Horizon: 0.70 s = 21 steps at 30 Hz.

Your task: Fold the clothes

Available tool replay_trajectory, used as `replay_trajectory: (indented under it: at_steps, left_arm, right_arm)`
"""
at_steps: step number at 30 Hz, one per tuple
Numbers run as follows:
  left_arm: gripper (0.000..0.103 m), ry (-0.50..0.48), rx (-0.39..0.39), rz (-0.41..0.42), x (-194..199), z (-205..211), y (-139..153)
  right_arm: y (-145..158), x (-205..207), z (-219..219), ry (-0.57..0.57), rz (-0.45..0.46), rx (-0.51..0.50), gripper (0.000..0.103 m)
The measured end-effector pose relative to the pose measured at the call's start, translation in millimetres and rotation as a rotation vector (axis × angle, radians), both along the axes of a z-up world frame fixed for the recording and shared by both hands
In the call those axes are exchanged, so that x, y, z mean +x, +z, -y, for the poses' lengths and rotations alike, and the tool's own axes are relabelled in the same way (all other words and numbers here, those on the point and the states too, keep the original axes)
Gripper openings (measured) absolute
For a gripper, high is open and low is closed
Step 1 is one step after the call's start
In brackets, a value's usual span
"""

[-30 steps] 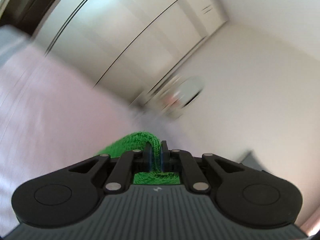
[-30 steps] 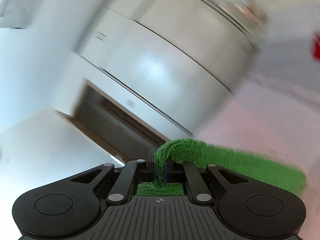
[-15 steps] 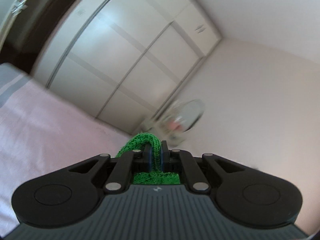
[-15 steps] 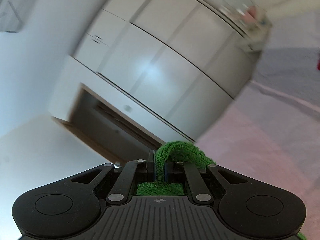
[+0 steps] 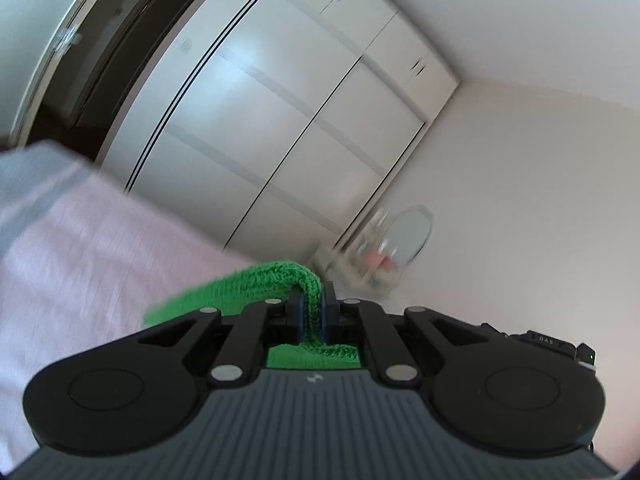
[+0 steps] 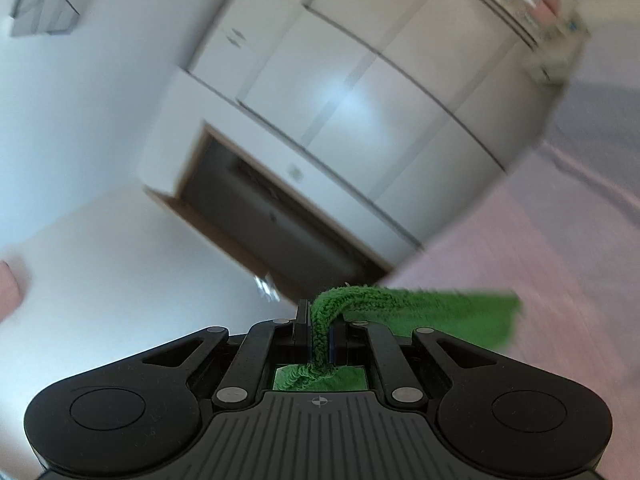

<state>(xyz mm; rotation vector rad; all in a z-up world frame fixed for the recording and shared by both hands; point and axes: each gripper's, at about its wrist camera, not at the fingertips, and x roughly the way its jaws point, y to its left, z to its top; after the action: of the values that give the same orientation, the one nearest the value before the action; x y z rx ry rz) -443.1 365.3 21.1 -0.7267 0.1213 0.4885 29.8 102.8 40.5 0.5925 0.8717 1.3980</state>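
Green knit garment (image 5: 256, 284), two grippers (image 5: 312, 308) (image 6: 320, 328) clamping

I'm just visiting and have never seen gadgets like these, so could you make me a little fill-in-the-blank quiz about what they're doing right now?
1. Both grippers are shut on a knitted cloth whose colour is ____.
2. From the right gripper the cloth trails off toward the ____ of the picture.
3. Behind the left gripper lies a bedsheet of ____ colour.
4. The tall white doors belong to a ____.

Missing words: green; right; pink; wardrobe
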Motion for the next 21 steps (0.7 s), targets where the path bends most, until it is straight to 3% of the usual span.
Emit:
replay_trajectory:
  at_steps: [1,3,5,7,8,10,13,16,21]
  left_arm:
    - [0.005,0.005,-0.01,-0.006,-7,11,-5]
    - [0.005,0.018,-0.123,-0.082,-20,32,-44]
    - [0.007,0.081,-0.25,-0.216,-36,57,-87]
    - [0.007,0.152,-0.364,-0.366,-53,82,-129]
    - [0.007,0.176,-0.395,-0.431,-59,92,-141]
    - [0.007,0.209,-0.436,-0.523,-70,113,-158]
    - [0.007,0.231,-0.457,-0.555,-74,133,-164]
    - [0.009,0.226,-0.435,-0.572,-65,151,-156]
    - [0.027,0.197,-0.362,-0.649,-42,168,-161]
  right_arm:
    - [-14,-4,11,0.023,-0.007,-0.05,0.005]
    - [-50,-16,35,0.075,-0.016,-0.19,0.006]
    - [-95,-33,59,0.146,-0.006,-0.381,0.006]
    - [-143,-54,82,0.196,-0.005,-0.613,0.035]
    - [-163,-61,96,0.199,-0.01,-0.708,0.06]
    - [-193,-73,125,0.194,-0.001,-0.843,0.061]
    - [-207,-66,151,0.146,-0.023,-0.893,0.061]
    - [-198,-52,154,0.114,-0.025,-0.862,0.061]
    - [-195,-60,150,0.097,0.031,-0.838,0.061]
